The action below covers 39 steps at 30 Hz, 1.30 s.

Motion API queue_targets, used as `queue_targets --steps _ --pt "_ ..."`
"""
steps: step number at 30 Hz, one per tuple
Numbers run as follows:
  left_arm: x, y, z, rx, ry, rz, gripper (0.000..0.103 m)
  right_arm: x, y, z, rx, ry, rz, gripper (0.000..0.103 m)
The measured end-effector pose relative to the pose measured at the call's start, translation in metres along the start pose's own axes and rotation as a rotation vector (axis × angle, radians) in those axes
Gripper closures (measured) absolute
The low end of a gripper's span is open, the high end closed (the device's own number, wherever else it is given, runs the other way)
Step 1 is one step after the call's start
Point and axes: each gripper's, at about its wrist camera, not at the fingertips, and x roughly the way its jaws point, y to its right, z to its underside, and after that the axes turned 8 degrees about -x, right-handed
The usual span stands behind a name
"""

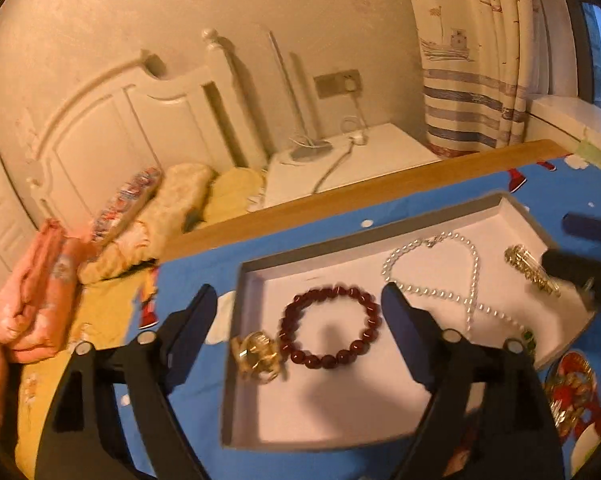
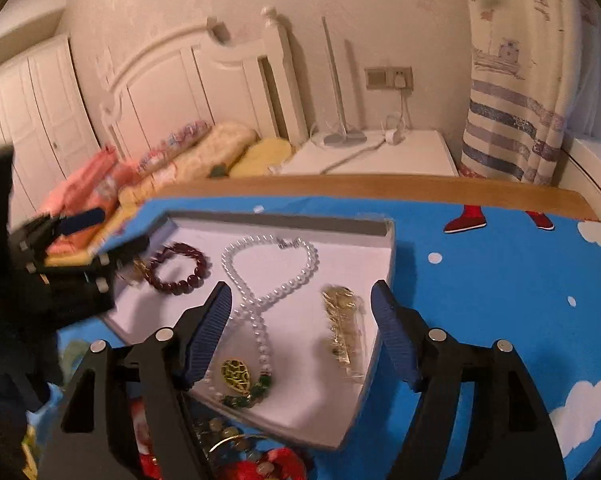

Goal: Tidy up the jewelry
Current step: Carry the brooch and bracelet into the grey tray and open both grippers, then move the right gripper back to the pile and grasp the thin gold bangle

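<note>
Already the white tray (image 2: 384,280) on the blue worktop (image 2: 500,280) holds the red bead bracelet (image 1: 330,327), amber ring (image 1: 256,356), pearl necklace (image 2: 272,276) and gold hairpin (image 2: 340,324); both hand-held grippers, left (image 1: 298,316) and right (image 2: 300,312), hover wide and empty; more beads (image 2: 228,436) beside the tray look unsorted

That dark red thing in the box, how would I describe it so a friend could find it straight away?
Start at the shallow white tray on the blue cartoon cloth. Near its left end lies the dark red bead bracelet, a closed ring of round glossy beads. The pearl necklace beside it is white, and the gold hair clip touching it is amber.
</note>
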Motion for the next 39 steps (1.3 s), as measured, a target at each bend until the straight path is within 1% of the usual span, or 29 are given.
queue_targets --steps 2,4,8,10,12,15,17,20,23,26,29,31,33,34,36,39 --pt "-0.009 0.0 0.008 0.008 0.0 -0.026 0.013 -0.01 -0.001 0.002 -0.01 0.01 0.008 0.033" --pt "-0.019 -0.002 0.017 0.0 0.006 -0.048 0.012 -0.023 0.001 0.008 -0.003 0.016 -0.004 0.033" --pt "-0.047 -0.005 0.039 -0.021 0.018 -0.048 0.009 -0.045 0.003 0.023 0.01 0.024 -0.011 0.033" --pt "-0.062 -0.008 0.052 -0.038 0.016 -0.033 0.008 -0.053 0.004 0.033 0.017 0.019 -0.017 0.033" --pt "-0.074 -0.007 0.062 -0.051 0.007 -0.007 0.008 -0.058 0.004 0.043 0.015 0.002 -0.025 0.033" --pt "-0.093 -0.001 0.081 -0.041 -0.008 0.037 0.008 -0.063 0.002 0.058 0.015 -0.03 -0.032 0.033" --pt "-0.103 0.004 0.092 -0.045 -0.024 0.074 0.008 -0.067 0.0 0.064 0.015 -0.036 -0.038 0.033" --pt "-0.117 0.017 0.111 -0.042 -0.063 0.157 0.007 -0.071 -0.008 0.07 -0.005 -0.046 -0.05 0.033" --pt "-0.127 0.03 0.131 -0.018 -0.097 0.235 0.007 -0.073 -0.021 0.076 -0.057 -0.066 -0.055 0.033" --pt "-0.129 0.038 0.149 -0.004 -0.126 0.297 0.006 -0.071 -0.037 0.082 -0.134 -0.095 -0.055 0.034" --pt "-0.121 0.041 0.157 0.003 -0.167 0.303 0.006 -0.069 -0.047 0.085 -0.192 -0.108 -0.061 0.034" --pt "-0.116 0.039 0.154 -0.012 -0.186 0.331 0.005 -0.065 -0.05 0.084 -0.215 -0.128 -0.066 0.039" --pt "-0.111 0.04 0.154 -0.014 -0.21 0.343 0.005 -0.06 -0.053 0.086 -0.232 -0.149 -0.081 0.051" --pt "-0.109 0.041 0.154 -0.013 -0.218 0.345 0.005 -0.058 -0.055 0.086 -0.246 -0.16 -0.092 0.054" --pt "-0.106 0.042 0.153 -0.006 -0.225 0.347 0.005 -0.055 -0.056 0.086 -0.254 -0.17 -0.095 0.065" --pt "-0.101 0.041 0.152 -0.016 -0.249 0.356 0.005 -0.049 -0.057 0.084 -0.274 -0.188 -0.094 0.071"
